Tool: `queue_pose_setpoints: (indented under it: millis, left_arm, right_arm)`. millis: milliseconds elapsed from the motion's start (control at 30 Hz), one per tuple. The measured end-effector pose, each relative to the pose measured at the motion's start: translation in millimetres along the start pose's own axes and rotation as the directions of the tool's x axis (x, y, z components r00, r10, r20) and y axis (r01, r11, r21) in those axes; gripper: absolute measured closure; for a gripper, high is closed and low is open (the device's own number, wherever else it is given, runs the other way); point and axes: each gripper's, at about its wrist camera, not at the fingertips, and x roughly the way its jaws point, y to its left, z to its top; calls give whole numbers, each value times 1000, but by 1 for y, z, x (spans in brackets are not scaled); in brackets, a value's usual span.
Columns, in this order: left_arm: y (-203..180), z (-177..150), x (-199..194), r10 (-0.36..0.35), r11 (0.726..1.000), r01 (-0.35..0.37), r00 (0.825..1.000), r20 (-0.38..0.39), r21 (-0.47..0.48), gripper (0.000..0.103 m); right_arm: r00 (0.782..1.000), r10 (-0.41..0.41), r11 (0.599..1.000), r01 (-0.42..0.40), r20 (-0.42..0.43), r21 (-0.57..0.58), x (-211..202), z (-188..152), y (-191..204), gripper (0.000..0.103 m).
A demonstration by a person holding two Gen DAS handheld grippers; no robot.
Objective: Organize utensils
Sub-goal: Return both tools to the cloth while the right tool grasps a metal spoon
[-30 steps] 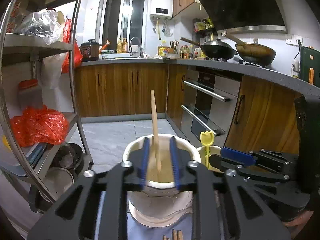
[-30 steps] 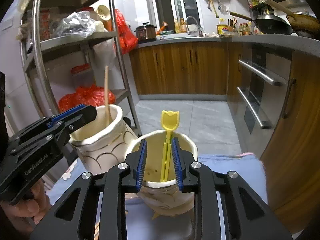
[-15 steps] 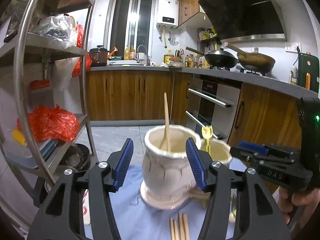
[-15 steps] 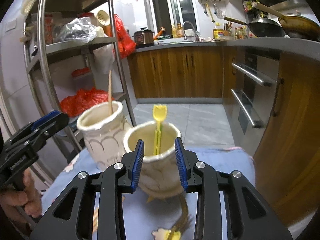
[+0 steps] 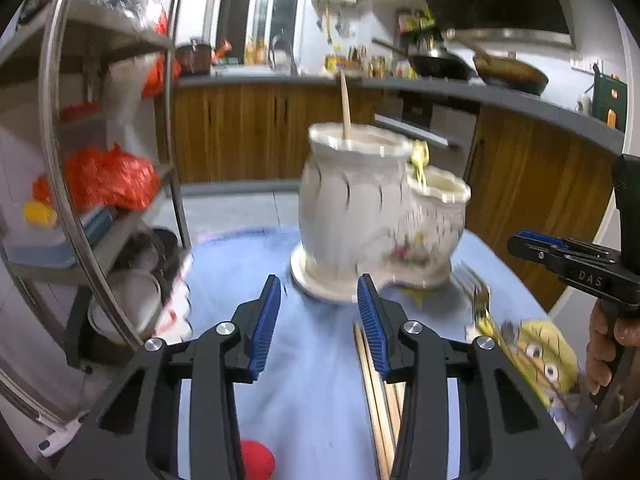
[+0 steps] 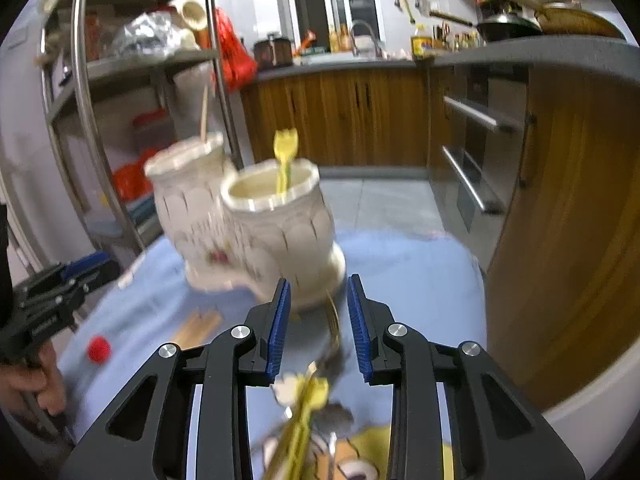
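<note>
Two white ceramic holders stand joined on a blue cloth. The tall holder (image 5: 352, 200) (image 6: 188, 208) has one wooden chopstick (image 5: 345, 104) upright in it. A yellow fork (image 6: 285, 160) stands in the short holder (image 6: 280, 232) (image 5: 438, 216). My left gripper (image 5: 318, 312) hovers in front of the tall holder, its jaws closing with nothing between them. Loose chopsticks (image 5: 378, 392) lie under its right finger. My right gripper (image 6: 318, 312) is before the short holder, jaws closing slightly, empty, above a metal fork (image 6: 334, 320) and yellow utensils (image 6: 304, 412) on the cloth.
A red ball (image 5: 256, 460) (image 6: 98, 349) lies on the cloth near the front left. A metal shelf rack (image 5: 80, 184) stands close on the left, wooden cabinets and an oven (image 6: 476, 168) on the right. A hand (image 5: 608, 344) holds the right gripper.
Both grippers let go and pulled back and down from the holders. The chopstick stays in the tall holder, the yellow fork in the short one. The left jaws widened, then narrowed.
</note>
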Motion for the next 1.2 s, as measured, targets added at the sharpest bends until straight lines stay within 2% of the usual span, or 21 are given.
queue_pose_setpoints:
  millis: [67, 300, 400, 633, 900, 1200]
  left_arm:
    - [-1, -6, 6, -26, 1000, 26, 999, -47, 2, 68]
    - [-8, -23, 16, -75, 996, 80, 986, -148, 26, 70]
    - [-15, -29, 18, -86, 994, 98, 979, -185, 56, 70]
    - [-23, -44, 28, -78, 991, 106, 957, -280, 86, 81]
    - [-26, -50, 31, -68, 989, 104, 951, -301, 105, 84]
    - [-34, -51, 37, -10, 986, 62, 949, -314, 156, 85]
  right_arm:
    - [999, -11, 1000, 11, -40, -1, 0, -14, -2, 77]
    - [988, -38, 999, 37, -151, -9, -7, -58, -11, 78]
    - [984, -36, 999, 34, -174, -10, -11, -71, -12, 78]
    - [978, -25, 1000, 23, -205, -11, -20, -88, -10, 79]
    - [979, -33, 999, 27, -203, -33, -25, -91, -8, 83]
    - [977, -37, 999, 28, -208, -44, -23, -90, -7, 87]
